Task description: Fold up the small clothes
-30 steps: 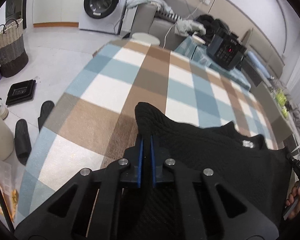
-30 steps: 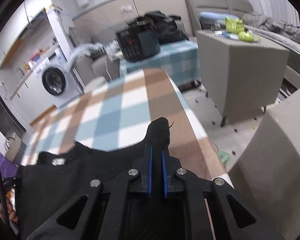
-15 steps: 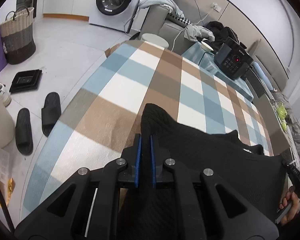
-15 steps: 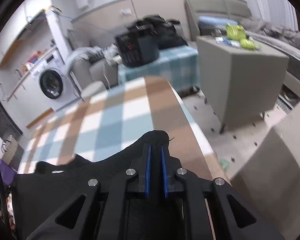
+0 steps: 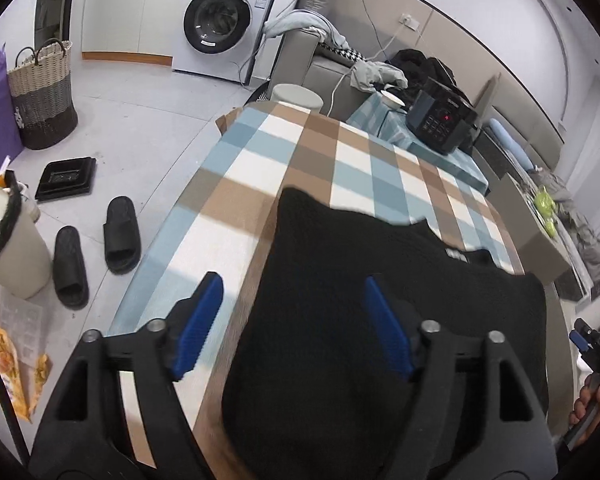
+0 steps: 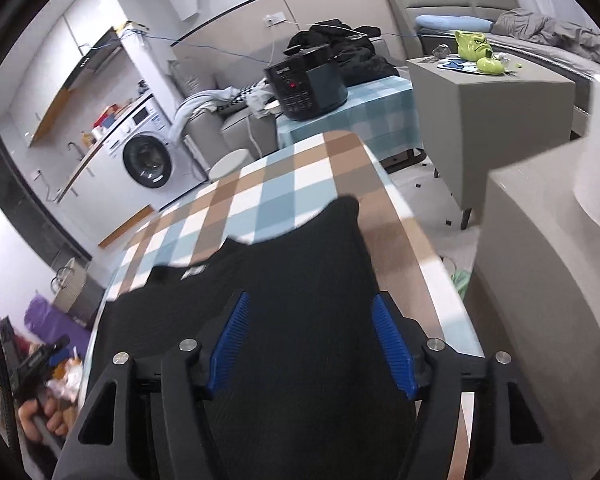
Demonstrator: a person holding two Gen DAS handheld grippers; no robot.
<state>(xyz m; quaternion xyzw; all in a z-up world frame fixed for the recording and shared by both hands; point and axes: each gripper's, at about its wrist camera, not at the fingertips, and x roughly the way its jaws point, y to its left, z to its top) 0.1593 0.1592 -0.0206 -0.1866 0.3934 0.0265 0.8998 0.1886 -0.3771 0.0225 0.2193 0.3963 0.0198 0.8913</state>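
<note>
The black top (image 5: 380,300) lies flat on the checked table (image 5: 340,168), its long axis running across from one gripper to the other. The left gripper (image 5: 292,324) and right gripper (image 6: 312,344) have just been opening and stand wide, pads clear of the cloth. Each hangs above its own shoulder corner, equally near, so the next fold probably starts from either side.

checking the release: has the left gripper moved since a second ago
Yes. The left gripper, its jaws just opened off the black garment, has pulled back from the garment's far corner on the checked tablecloth.
</note>
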